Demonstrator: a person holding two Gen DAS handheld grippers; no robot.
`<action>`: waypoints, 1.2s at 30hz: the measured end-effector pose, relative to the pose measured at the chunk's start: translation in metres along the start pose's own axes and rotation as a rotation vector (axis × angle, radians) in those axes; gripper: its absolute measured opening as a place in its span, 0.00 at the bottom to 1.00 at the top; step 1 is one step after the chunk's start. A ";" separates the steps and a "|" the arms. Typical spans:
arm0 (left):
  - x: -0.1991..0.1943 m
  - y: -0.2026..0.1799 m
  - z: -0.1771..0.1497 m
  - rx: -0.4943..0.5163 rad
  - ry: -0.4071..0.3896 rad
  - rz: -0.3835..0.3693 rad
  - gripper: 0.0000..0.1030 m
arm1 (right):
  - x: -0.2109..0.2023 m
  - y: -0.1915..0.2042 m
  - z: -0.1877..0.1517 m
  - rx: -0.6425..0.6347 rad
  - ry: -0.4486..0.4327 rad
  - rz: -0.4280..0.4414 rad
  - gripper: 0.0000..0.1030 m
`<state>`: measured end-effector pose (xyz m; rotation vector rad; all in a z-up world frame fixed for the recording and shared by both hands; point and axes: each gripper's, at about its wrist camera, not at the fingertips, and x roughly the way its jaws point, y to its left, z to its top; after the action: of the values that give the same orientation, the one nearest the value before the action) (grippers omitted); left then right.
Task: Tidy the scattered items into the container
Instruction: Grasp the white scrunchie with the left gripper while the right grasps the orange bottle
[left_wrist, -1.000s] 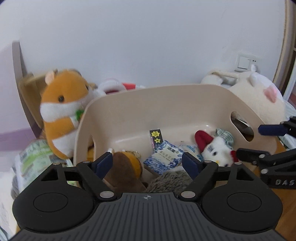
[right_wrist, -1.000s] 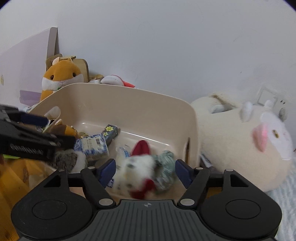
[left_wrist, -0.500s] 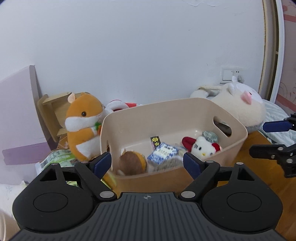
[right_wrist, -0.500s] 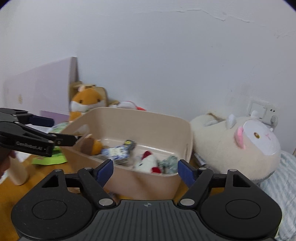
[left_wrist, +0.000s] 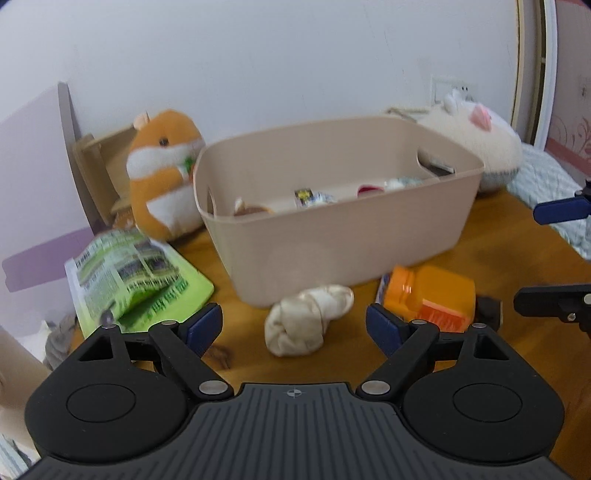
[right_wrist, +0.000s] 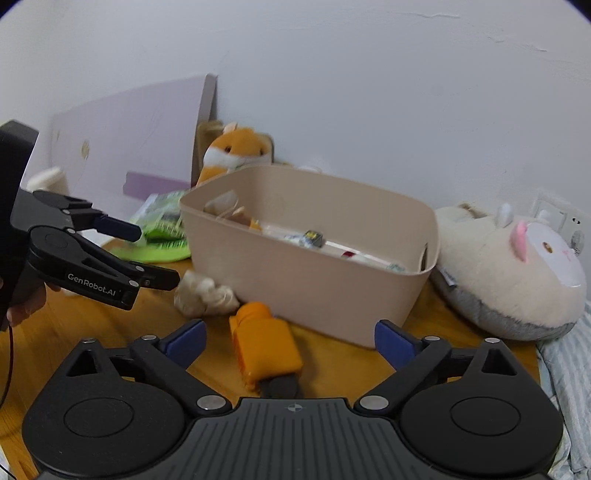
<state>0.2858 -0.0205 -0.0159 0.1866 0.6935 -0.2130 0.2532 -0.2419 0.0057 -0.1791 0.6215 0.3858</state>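
A beige plastic bin (left_wrist: 332, 229) stands on the wooden table and holds several small toys and packets; it also shows in the right wrist view (right_wrist: 314, 280). In front of it lie a cream cloth bundle (left_wrist: 308, 321) (right_wrist: 205, 293) and an orange bottle (left_wrist: 432, 295) (right_wrist: 264, 343) on its side. My left gripper (left_wrist: 293, 328) is open and empty, just short of the bundle. My right gripper (right_wrist: 290, 338) is open and empty, with the orange bottle between its fingers' line.
An orange hamster plush (left_wrist: 162, 173) stands left of the bin. A green printed packet (left_wrist: 133, 277) lies at front left. A large cream plush (right_wrist: 513, 266) lies right of the bin on striped bedding. A lilac board (right_wrist: 129, 147) leans on the wall.
Both grippers have pulled back and dropped lower from over the bin. The bundle and orange bottle on the table have come into view. Both stay open.
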 end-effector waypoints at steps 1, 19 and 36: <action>0.003 -0.001 -0.004 0.001 0.010 -0.003 0.84 | 0.002 0.002 -0.002 -0.008 0.007 0.004 0.99; 0.053 0.010 -0.017 0.004 0.063 -0.055 0.84 | 0.054 0.010 -0.008 -0.078 0.116 0.055 0.91; 0.081 0.013 -0.015 -0.015 0.071 -0.114 0.82 | 0.083 0.004 -0.010 -0.045 0.158 0.111 0.53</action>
<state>0.3406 -0.0151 -0.0781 0.1412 0.7772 -0.3117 0.3085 -0.2165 -0.0519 -0.2196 0.7805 0.4961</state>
